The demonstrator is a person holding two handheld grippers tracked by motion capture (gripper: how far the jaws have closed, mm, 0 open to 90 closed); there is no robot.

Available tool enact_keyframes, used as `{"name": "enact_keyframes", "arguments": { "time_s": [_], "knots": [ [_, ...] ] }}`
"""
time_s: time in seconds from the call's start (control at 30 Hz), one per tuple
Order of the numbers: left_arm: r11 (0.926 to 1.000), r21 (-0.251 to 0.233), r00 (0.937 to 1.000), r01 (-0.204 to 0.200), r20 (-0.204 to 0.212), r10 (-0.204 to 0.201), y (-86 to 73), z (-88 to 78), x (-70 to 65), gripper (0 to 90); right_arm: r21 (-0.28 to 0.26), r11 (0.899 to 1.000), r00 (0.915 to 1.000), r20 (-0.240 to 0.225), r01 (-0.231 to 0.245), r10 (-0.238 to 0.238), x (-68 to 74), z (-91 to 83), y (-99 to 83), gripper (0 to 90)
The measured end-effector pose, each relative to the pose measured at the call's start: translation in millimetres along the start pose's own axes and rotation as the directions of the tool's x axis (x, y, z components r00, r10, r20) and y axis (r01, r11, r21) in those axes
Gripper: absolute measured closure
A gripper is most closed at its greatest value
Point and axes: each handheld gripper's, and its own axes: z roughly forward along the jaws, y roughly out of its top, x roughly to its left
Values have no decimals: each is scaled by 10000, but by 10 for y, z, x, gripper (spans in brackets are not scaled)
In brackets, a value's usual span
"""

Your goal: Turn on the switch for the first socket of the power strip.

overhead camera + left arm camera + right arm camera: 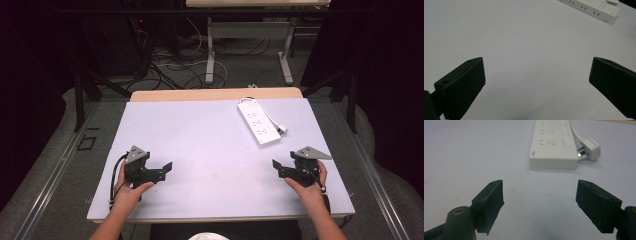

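Two grippers sit at my near edge of the table [200, 130]: the left gripper [166, 170] on the near left, jaws spread wide with nothing between them, and the right gripper [276, 167] on the near right, likewise released and empty. Farther off on the right lies the white power strip [258, 121], its plug [282, 129] just beside it, well apart from both.

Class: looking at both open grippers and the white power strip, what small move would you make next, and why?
Probably ease the right gripper forward toward the white plastic power strip. Its fingers stand open and empty, the strip lies just ahead of them, and its white plug lies loose beside it.
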Motion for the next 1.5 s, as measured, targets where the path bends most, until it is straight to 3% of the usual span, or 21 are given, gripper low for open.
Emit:
{"name": "enact_keyframes", "arguments": {
  "time_s": [0.17, 1.07, 1.2, 1.33, 1.5],
  "knots": [
    [9998, 78, 9998, 178, 87, -178, 6, -8, 8, 12, 191, 9998, 9999, 67, -80, 79, -59, 51, -67, 212],
    [9998, 202, 10000, -6, 63, 4, -17, 51, -29, 14, -162, 9995, 9984, 489, -259, 267, -171, -12, -42, 218],
    [9999, 116, 10000, 4, 11, -4, -23, 55, -36, 14, -47, 9995, 9987, 407, -299, 301, -166, 0, -9, 213],
    [9997, 217, 10000, -59, 18, 59, -20, 41, -32, 15, 450, 9989, 9993, 355, -124, 108, -152, 54, 66, 213],
    [9998, 203, 10000, -40, -25, 40, -25, 40, -29, 15, 645, 9975, 9996, 86, -289, 284, -161, 91, 130, 206]
  ]
}}
